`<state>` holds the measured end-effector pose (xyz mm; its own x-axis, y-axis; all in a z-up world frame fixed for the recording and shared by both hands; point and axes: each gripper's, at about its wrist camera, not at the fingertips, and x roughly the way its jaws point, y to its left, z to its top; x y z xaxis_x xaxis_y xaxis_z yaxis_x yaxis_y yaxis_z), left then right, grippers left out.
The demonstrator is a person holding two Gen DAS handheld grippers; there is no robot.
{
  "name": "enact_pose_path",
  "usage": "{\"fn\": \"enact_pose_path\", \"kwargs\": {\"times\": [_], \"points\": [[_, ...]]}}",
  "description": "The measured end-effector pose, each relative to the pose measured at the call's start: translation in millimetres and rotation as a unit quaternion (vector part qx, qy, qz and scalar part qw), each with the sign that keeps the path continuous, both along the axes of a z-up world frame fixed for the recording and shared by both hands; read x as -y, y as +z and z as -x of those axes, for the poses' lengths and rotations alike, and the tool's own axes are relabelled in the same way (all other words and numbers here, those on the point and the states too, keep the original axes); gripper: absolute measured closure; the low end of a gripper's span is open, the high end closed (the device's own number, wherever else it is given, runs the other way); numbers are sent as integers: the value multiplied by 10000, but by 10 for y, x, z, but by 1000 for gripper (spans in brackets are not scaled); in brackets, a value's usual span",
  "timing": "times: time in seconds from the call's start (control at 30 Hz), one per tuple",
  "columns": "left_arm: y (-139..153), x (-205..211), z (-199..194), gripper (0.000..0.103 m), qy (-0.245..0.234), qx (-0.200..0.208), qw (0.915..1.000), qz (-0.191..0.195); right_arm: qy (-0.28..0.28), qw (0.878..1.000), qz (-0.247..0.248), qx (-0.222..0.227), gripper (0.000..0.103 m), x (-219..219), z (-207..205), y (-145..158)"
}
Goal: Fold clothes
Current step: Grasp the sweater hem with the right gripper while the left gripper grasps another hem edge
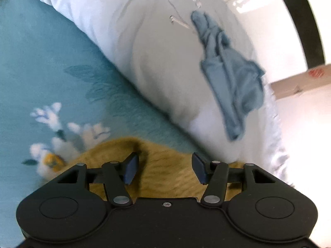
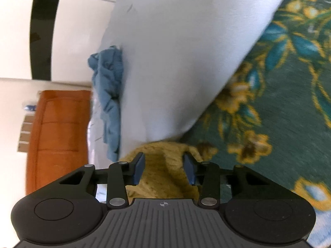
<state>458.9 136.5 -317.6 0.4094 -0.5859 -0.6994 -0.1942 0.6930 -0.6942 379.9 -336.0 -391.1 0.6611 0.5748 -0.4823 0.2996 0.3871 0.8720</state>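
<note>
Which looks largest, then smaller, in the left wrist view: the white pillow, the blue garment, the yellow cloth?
1. White pillow, clearly the largest.
2. Yellow cloth and blue garment: not ranked. They cover similar areas; the cloth lies nearest the camera, partly hidden behind the left gripper.

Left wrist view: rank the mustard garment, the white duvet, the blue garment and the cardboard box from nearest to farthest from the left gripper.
1. Mustard garment, directly under the open left gripper.
2. White duvet, ahead.
3. Blue garment, crumpled on the duvet, ahead right.
4. Cardboard box, far right on the floor.
</note>
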Motion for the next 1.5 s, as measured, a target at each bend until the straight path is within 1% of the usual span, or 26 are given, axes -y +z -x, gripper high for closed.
{"fn": "enact_pose_path", "kwargs": {"times": [0.03,0.1,0.17,0.23,0.27,0.33,0.43,0.53,0.6,0.63,0.67,0.7,0.73,0.8,0.87,1.0,1.1,1.13,1.2,1.27,1.37,1.43,1.5], "points": [[-2,0,-16,48,58,18,9999,125,56,10000,-1,-13,65,-10,-25,-21],[-38,28,-55,46,83,-102,9998,135,171,9994,210,-210,66,-38,-77,-76],[-73,54,-67,46,37,-192,9998,90,134,9996,98,-209,66,-40,-56,-117],[-96,54,-48,46,2,-220,9997,85,47,9998,85,-169,66,-43,-11,-139],[-110,39,-34,46,66,-222,9996,148,-16,9999,-3,-165,66,-43,5,-166],[-137,2,-4,46,221,-223,9991,299,-188,9993,-290,-167,66,-46,13,-236],[-180,-32,12,46,521,-217,9965,623,-319,9980,-536,-119,66,-130,-22,-322],[-213,-26,-2,46,738,-190,9922,982,-334,9957,-859,-69,74,-205,-63,-395],[-246,-13,-13,46,888,-240,9885,1201,-361,9955,-862,-143,78,-276,-68,-444],[-253,-7,-12,48,966,-238,9862,1324,-399,9947,-935,-125,82,-302,-57,-462],[-250,-3,-6,53,1034,-203,9842,1424,-437,9939,-1008,-108,86,-327,-47,-480],[-233,2,1,55,1078,-154,9833,1458,-460,9929,-1095,-51,88,-341,-33,-472],[-210,11,1,56,1049,-123,9837,1453,-454,9917,-1199,95,89,-336,-7,-416],[-176,11,6,56,943,-80,9847,1462,-439,9893,-1328,407,89,-338,53,-321],[-145,-13,19,56,851,-26,9854,1477,-389,9885,-1356,549,90,-356,96,-270],[-148,-106,50,56,962,-36,9815,1655,-412,9863,-1480,597,89,-377,162,-290],[-159,-149,70,53,1022,-66,9775,1847,-515,9852,-1551,526,89,-340,152,-314],[-152,-135,64,51,963,-64,9784,1829,-533,9854,-1543,483,89,-310,139,-301],[-142,-90,42,50,767,-72,9825,1698,-539,9858,-1541,400,89,-273,124,-309],[-160,-15,-2,47,503,-151,9870,1520,-517,9865,-1520,310,89,-255,109,-331],[-206,100,-64,47,193,-263,9917,1241,-374,9902,-1340,113,89,-227,54,-323],[-247,153,-101,47,164,-318,9925,1167,-318,9916,-1257,44,89,-222,38,-328],[-260,178,-133,47,228,-283,9922,1194,-273,9923,-1210,-7,87,-251,-9,-329]]}}
